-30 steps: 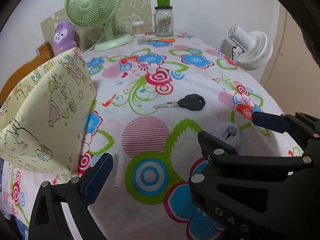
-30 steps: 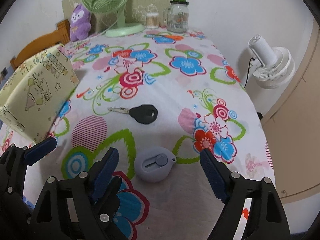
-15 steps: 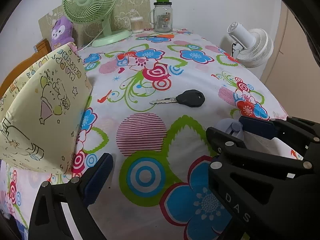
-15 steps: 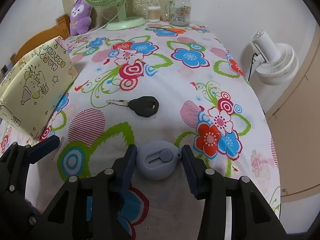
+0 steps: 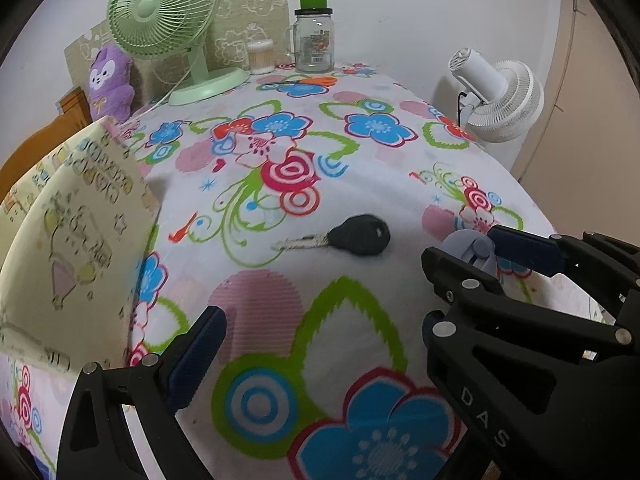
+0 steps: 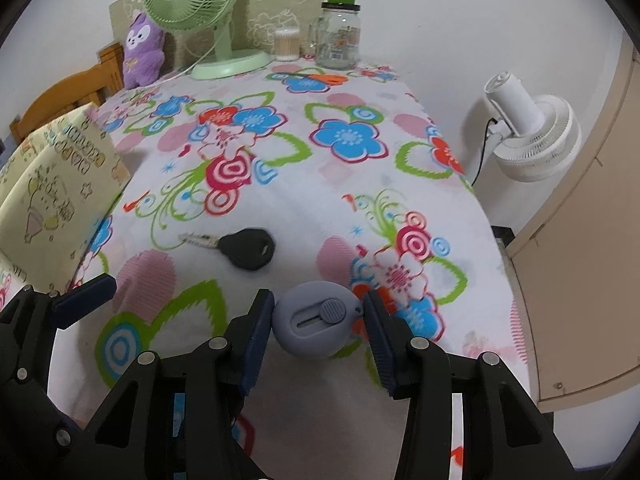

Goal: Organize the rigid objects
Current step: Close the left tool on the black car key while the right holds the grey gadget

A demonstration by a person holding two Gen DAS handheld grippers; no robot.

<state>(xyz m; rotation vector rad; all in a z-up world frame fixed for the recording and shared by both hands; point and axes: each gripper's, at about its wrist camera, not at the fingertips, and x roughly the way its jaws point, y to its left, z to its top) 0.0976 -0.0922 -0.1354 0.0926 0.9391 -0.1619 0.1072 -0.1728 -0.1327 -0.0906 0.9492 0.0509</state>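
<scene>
A round grey utility cutter with a slider knob is held between the blue pads of my right gripper, which is shut on it just above the flowered tablecloth. It also shows in the left wrist view, partly hidden by the right gripper's frame. A black-headed key lies on the cloth just beyond it; in the left wrist view the key sits mid-table. My left gripper is open and empty near the table's front. A yellow gift bag stands at the left.
At the back stand a green desk fan, a purple plush toy, a cotton swab box and a glass jar with a green lid. A white fan stands off the table's right edge.
My right gripper closed from wide open onto the grey cutter and has it clamped. The left gripper stayed open and shifted slightly.
</scene>
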